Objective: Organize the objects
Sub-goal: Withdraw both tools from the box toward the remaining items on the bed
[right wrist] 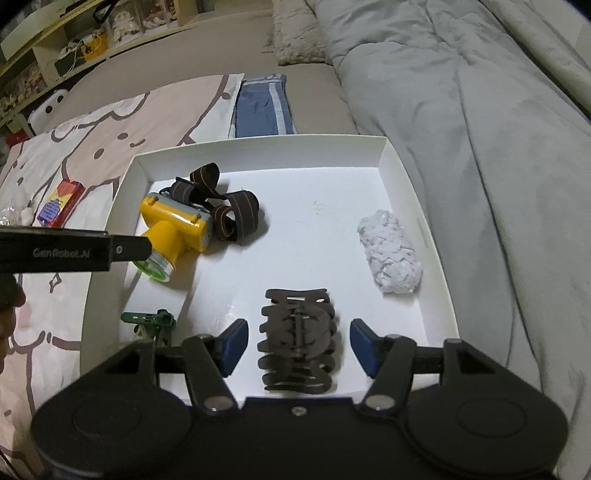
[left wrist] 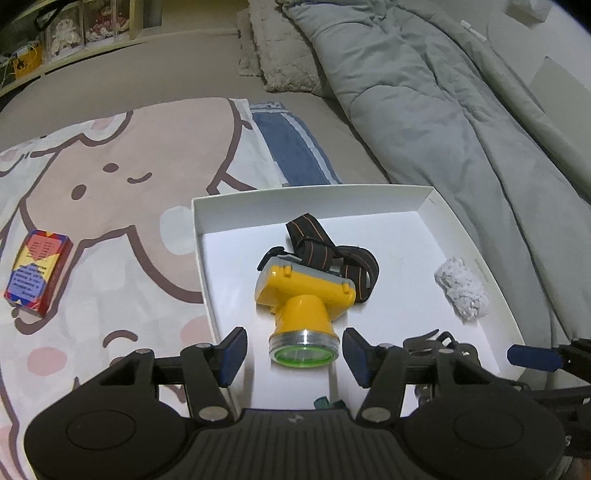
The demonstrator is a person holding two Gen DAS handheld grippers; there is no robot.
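Note:
A white shallow box (left wrist: 461,225) (right wrist: 406,166) lies on the bed. In it are a yellow headlamp (left wrist: 303,295) (right wrist: 173,225) with a dark striped strap, a white yarn bundle (left wrist: 461,291) (right wrist: 391,251), a brown hair claw clip (right wrist: 297,339) and a small green clip (right wrist: 151,321). My left gripper (left wrist: 294,356) is open, its blue pads on either side of the headlamp's lens. My right gripper (right wrist: 298,347) is open, its pads on either side of the hair claw. A red and blue card box (left wrist: 37,273) (right wrist: 61,203) lies on the blanket, left of the white box.
A cartoon-print blanket (left wrist: 110,184) covers the bed's left part. A grey duvet (left wrist: 443,110) lies along the right. A blue folded cloth (left wrist: 295,147) sits behind the box. Shelves with clutter (left wrist: 66,33) stand at far left.

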